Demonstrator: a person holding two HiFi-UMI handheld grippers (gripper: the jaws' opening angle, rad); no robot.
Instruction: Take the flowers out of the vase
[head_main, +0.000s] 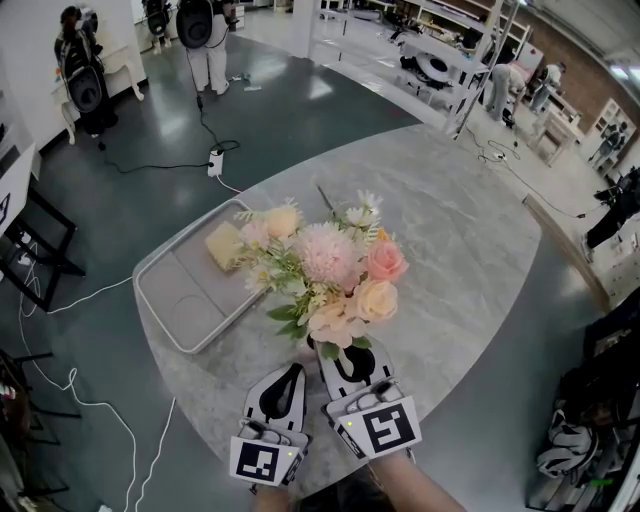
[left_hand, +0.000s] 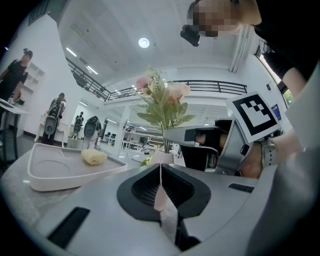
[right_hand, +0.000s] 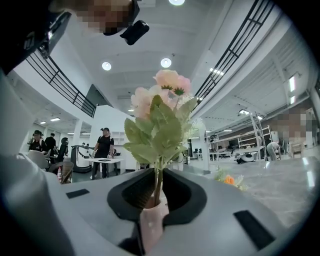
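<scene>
The right gripper (head_main: 345, 358) clamps the pink vase (right_hand: 151, 222). The flower stems (right_hand: 158, 187) rise upright above its jaws. The left gripper (head_main: 296, 371), jaws together and empty, lies just beside it.

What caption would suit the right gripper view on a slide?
The right gripper, fingers closed on the pink vase, with the flowers upright in it.

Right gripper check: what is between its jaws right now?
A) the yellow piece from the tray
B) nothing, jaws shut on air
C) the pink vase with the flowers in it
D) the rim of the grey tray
C: in the right gripper view, the right gripper has its jaws pressed on the pink vase, with the flowers rising out of it.
</scene>
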